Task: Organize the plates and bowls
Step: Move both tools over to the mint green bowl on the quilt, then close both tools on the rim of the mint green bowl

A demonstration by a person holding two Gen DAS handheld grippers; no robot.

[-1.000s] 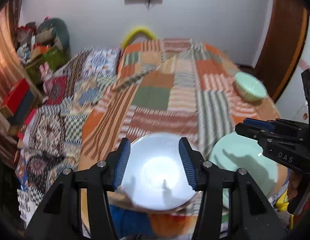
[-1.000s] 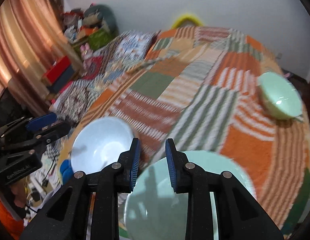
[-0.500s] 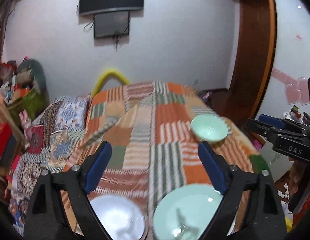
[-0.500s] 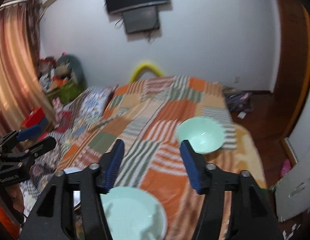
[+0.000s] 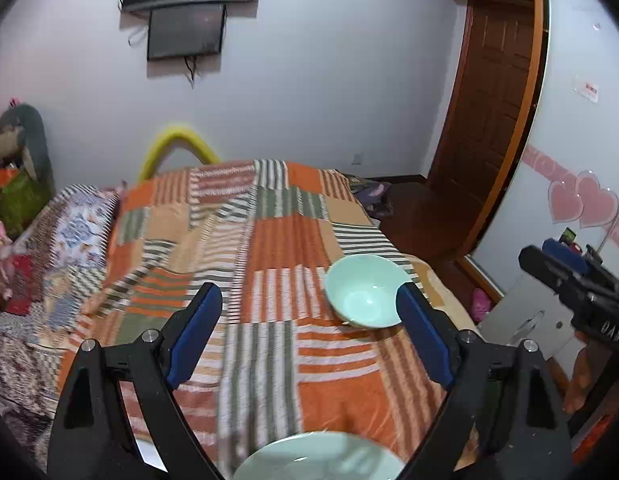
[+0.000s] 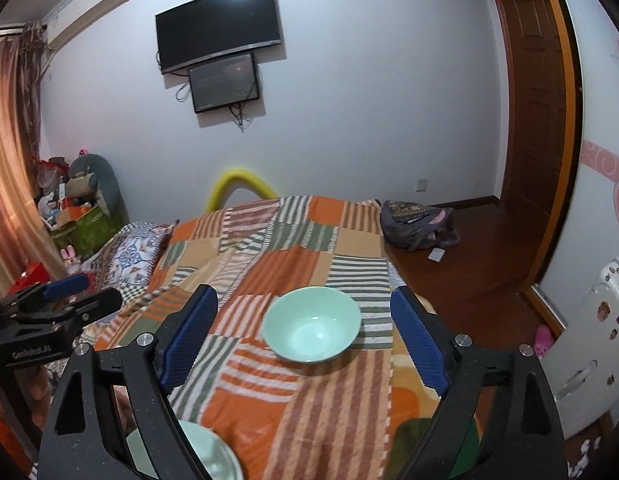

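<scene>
Nearest, a pale green plate (image 5: 317, 458) lies on the patchwork blanket (image 5: 269, 248). Both the left gripper (image 5: 309, 336) and right gripper (image 6: 303, 334) hang wide, empty. Farther off, right, the green bowl (image 6: 311, 324) sits alone; stacking looks barely begun.

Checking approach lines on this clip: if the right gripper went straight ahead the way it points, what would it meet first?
Most likely the green bowl on the patchwork blanket. It sits centred between the open jaws of the right gripper, nothing in between, though depth is unclear.
</scene>
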